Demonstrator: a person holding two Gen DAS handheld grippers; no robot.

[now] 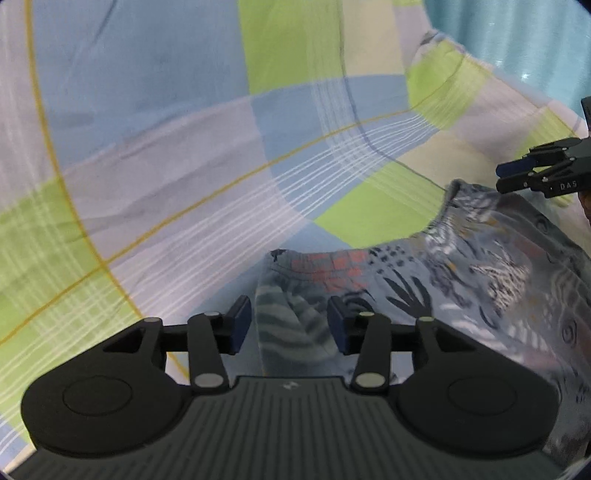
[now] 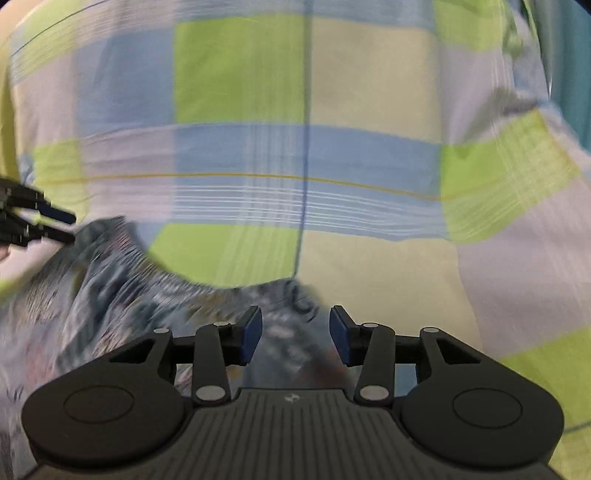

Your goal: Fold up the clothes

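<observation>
A patterned garment [image 1: 461, 273] in grey-blue with dark leaf prints and an orange patch lies on a checked bedsheet [image 1: 166, 155]. My left gripper [image 1: 290, 325] is open, its jaws standing either side of the garment's near left corner, just above it. My right gripper [image 2: 295, 334] is open too, hovering over the garment's other corner [image 2: 280, 302]. Each gripper shows in the other's view: the right one [image 1: 517, 175] at the garment's far corner, the left one [image 2: 62, 225] at the left edge. The right wrist view is motion-blurred.
The bedsheet [image 2: 332, 166] in green, blue, lilac and cream squares fills both views. A teal curtain [image 1: 517, 33] hangs beyond the bed's far edge at top right.
</observation>
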